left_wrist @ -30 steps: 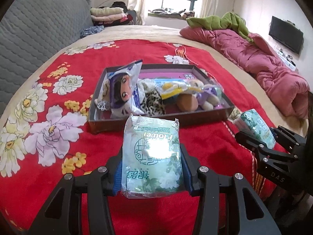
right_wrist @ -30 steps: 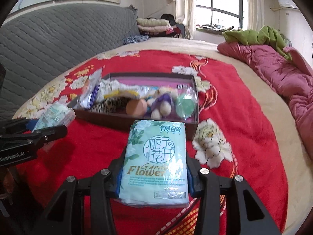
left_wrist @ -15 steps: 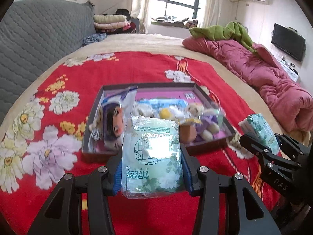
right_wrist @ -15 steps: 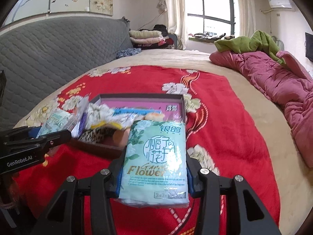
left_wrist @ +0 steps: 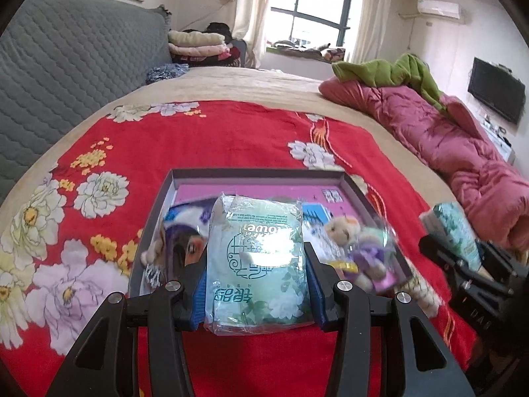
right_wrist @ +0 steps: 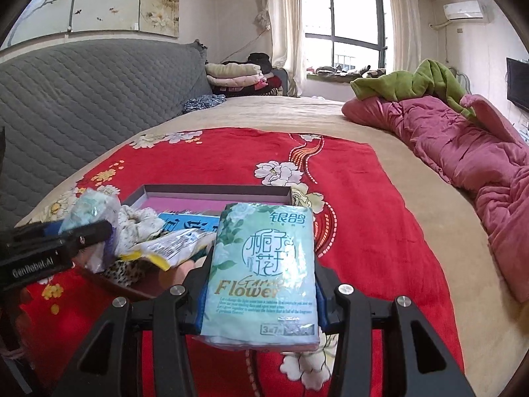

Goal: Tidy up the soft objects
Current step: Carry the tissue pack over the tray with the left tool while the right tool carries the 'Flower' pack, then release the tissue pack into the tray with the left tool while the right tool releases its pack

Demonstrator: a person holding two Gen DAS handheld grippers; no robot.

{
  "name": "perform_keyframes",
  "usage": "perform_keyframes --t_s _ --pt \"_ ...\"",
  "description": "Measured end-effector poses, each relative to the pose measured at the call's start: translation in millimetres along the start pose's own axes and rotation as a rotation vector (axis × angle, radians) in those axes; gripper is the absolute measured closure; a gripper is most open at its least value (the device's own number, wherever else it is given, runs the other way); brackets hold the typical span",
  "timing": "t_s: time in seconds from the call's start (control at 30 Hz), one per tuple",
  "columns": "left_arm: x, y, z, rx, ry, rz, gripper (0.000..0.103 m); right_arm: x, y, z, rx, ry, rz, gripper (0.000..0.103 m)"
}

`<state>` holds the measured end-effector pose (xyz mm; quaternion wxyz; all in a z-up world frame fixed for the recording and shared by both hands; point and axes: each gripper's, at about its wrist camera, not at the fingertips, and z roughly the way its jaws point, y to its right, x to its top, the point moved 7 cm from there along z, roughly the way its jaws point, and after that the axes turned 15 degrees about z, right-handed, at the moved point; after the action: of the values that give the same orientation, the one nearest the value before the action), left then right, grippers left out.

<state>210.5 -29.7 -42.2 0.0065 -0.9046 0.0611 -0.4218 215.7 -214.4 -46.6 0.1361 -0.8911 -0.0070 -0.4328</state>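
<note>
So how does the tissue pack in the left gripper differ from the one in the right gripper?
The left gripper holds its left pack with the print upside down and glare on the wrap; the right gripper holds its right pack with the print upright and readable. Both are pale green flower-printed packs clamped by their sides.

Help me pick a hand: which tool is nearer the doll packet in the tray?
Left. The left tool hangs close by the doll packet at one end of the tray; the right tool is off past its opposite end.
</note>
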Motion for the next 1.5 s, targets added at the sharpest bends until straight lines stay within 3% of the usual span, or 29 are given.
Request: perform_keyframes --t_s 0.17,0.7,1.27,1.5 --pt "13.6 -4.8 10.6 -0.005 0.025 -0.013 0.053 6.5 5.6 15.3 -0.038 0.008 -0.007 0.056" --pt "-5.6 9.0 64.4 -0.13 -0.076 -0.016 0.052 8.8 -5.2 47.9 -0.08 -0.022 -0.046 0.055" --pt "-14.7 -0.3 73.2 -0.115 -0.108 -0.027 0.052 -14.1 -38.7 79.3 -0.029 -0.131 -0.117 0.054" --pt "-14.3 -0.4 72.1 -0.118 -0.105 -0.033 0.052 -19.5 -41.2 79.8 -0.038 -0.126 -0.13 0.054"
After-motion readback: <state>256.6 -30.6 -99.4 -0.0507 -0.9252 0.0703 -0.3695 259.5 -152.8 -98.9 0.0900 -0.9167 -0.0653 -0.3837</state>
